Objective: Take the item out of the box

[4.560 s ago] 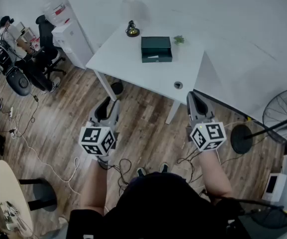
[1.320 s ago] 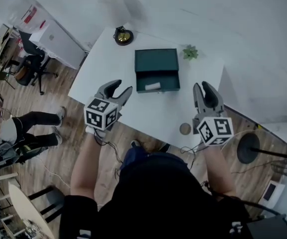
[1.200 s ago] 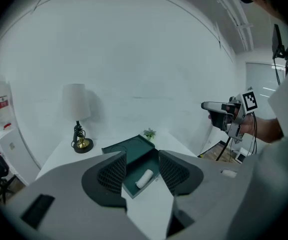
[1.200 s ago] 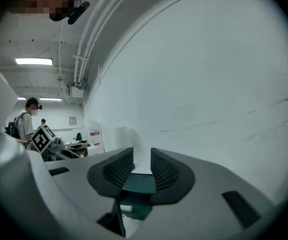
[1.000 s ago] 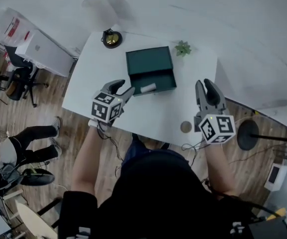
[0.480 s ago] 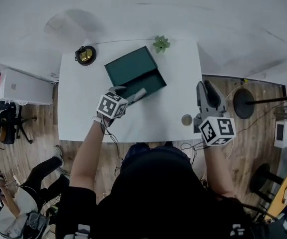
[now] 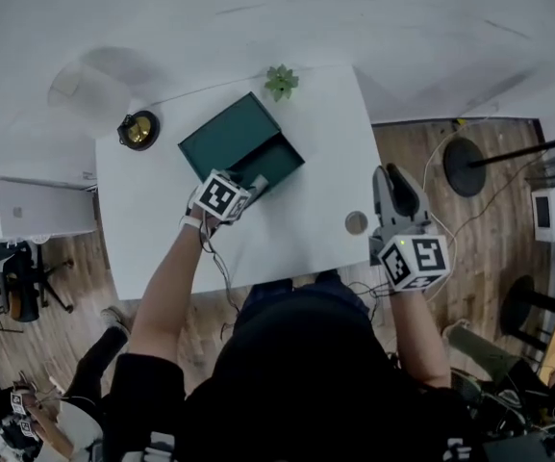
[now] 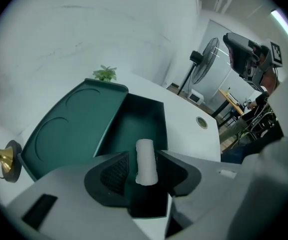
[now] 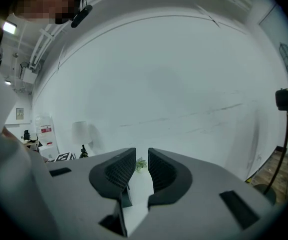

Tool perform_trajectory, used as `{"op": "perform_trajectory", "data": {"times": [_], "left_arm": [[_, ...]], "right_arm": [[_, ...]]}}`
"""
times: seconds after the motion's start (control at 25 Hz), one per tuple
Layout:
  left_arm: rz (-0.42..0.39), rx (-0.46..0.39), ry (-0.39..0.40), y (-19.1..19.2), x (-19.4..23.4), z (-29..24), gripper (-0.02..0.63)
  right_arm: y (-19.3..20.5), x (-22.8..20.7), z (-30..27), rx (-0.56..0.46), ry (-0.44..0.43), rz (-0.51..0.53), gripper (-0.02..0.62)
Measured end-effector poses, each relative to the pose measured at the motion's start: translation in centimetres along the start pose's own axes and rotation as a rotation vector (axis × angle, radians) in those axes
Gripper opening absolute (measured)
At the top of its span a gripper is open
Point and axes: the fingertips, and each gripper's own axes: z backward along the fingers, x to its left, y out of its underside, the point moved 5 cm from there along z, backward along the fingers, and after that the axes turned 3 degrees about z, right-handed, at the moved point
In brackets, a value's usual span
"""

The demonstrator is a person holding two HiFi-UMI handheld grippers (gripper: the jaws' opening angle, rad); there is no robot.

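Observation:
A dark green box (image 7: 227,135) lies open on the white table (image 7: 162,229), its lid flat beside its tray (image 8: 139,119). A white roll (image 8: 145,161) lies at the near end of the tray. My left gripper (image 7: 246,189) points steeply down over it. Its jaws have narrowed a little and stand open on either side of the roll (image 7: 258,182), with a dark gap at the left pad. My right gripper (image 7: 392,174) hovers over the table's right edge. Its jaws (image 9: 142,154) have just been closing; a narrow gap remains, with nothing in it.
A brass lamp (image 7: 138,129) stands left of the box and a small plant (image 7: 281,82) behind it. A round cable grommet (image 7: 356,222) sits near the right gripper. A fan's base (image 7: 465,166) is on the floor to the right.
The person has walked up to the table. My left gripper has dropped and tipped down onto the box's front, around the roll. My right gripper's jaws have narrowed.

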Motion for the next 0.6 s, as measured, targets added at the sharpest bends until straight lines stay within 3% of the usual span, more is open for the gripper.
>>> {"op": "perform_trajectory", "data": {"times": [0.2,0.32,0.6], "left_arm": [[-0.045,0.104,0.054,0.2,-0.5,-2.2,0.169],[-0.028,0.154,0.081,-0.1,-0.3,-3.2,0.164],[-0.030,0.242,0.064,0.2,-0.1,-4.8,0.164]], "right_arm": [[0.9,-1.1,0.9,0.014,0.020,-0.033,0.080],[0.9,-2.1,0.9,0.009,0.029,-0.036,0.078],[1.4,-3.3,1.2,0.012,0.029,-0.058,0.067]]}}
